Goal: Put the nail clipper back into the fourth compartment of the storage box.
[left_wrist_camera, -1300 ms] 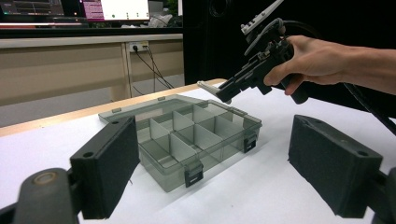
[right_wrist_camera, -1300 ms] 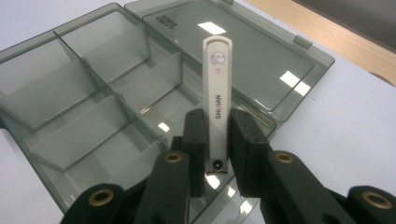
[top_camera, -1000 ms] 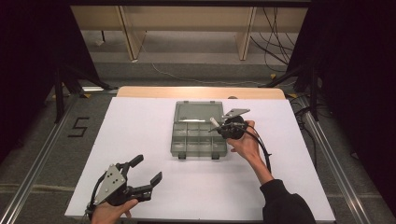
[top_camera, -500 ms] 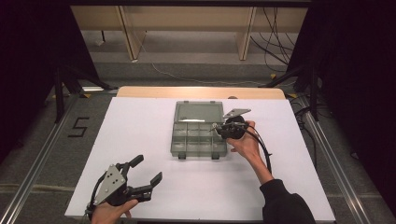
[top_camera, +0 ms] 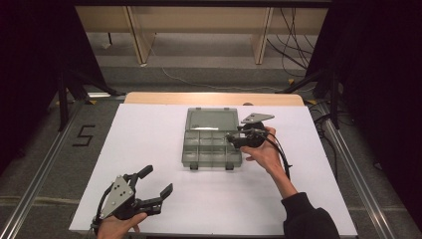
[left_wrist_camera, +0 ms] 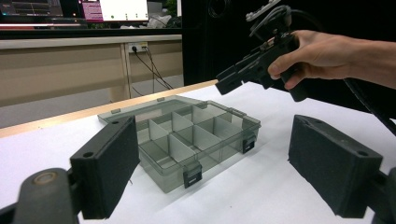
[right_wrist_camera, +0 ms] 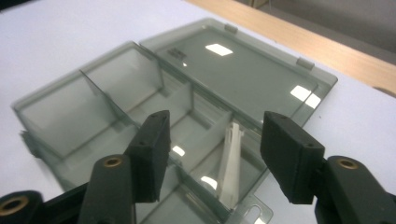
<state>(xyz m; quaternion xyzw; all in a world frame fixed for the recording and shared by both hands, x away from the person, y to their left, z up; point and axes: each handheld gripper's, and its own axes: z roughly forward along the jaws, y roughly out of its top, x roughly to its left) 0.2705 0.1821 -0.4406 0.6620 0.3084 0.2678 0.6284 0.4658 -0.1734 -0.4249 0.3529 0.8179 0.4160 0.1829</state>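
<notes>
While spread jaws hover: right gripper [right_wrist_camera: 212, 154] over white piece [right_wrist_camera: 231, 165] in organizer box [top_camera: 211, 144]; left gripper [top_camera: 152, 183] spread.

Smoky compartment box [top_camera: 211, 144] lies open (white piece [right_wrist_camera: 230, 163] inside).

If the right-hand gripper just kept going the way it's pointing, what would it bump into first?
Most likely the white piece standing in a near compartment of the open organizer box, straight ahead between the right gripper's open fingers, which have just been opening. Depth is hard to judge, so a divider wall may come first.
</notes>
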